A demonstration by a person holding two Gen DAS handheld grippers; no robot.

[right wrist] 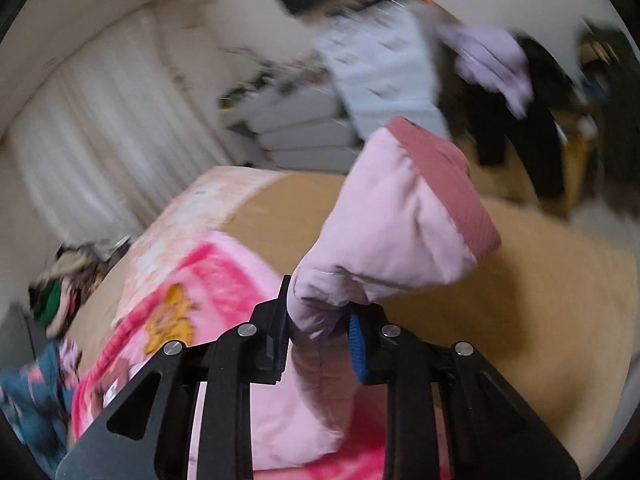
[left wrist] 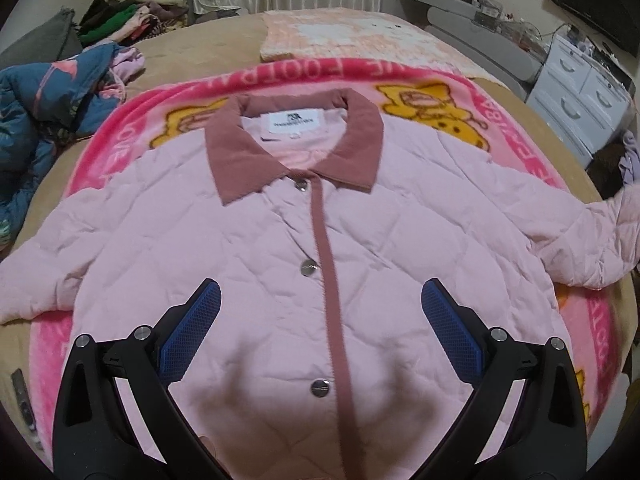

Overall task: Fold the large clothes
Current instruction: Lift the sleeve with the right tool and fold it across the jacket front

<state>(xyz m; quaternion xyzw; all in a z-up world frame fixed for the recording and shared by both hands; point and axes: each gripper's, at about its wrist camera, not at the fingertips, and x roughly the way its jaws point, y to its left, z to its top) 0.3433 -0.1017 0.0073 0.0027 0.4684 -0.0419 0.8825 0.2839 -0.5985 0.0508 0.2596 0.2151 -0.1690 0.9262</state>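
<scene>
Two hand-held grippers are in view. Nearest in the left wrist view, the left hand-held gripper hangs above the lower front of a pink quilted jacket, its blue-padded fingers spread wide and gripping nothing; their shadow falls on the fabric below. In the right wrist view, the right hand-held gripper is closed on the jacket's sleeve, the fabric bunched between its pads, and the sleeve rises from there with its darker pink cuff uppermost, lifted off the bed.

The jacket lies face up and buttoned, with metal snaps beside a dusty-rose strip down the middle. Its collar is farther from the camera, and a white label shows inside it. The left sleeve lies flat, out to the side. Under the jacket lies a pink blanket printed with yellow bears, on a bed covered in tan. Beyond it lies a pale peach blanket. A blue patterned garment is heaped at the bed's left edge, with a pile of clothes farther back. White drawers stand at the right.
</scene>
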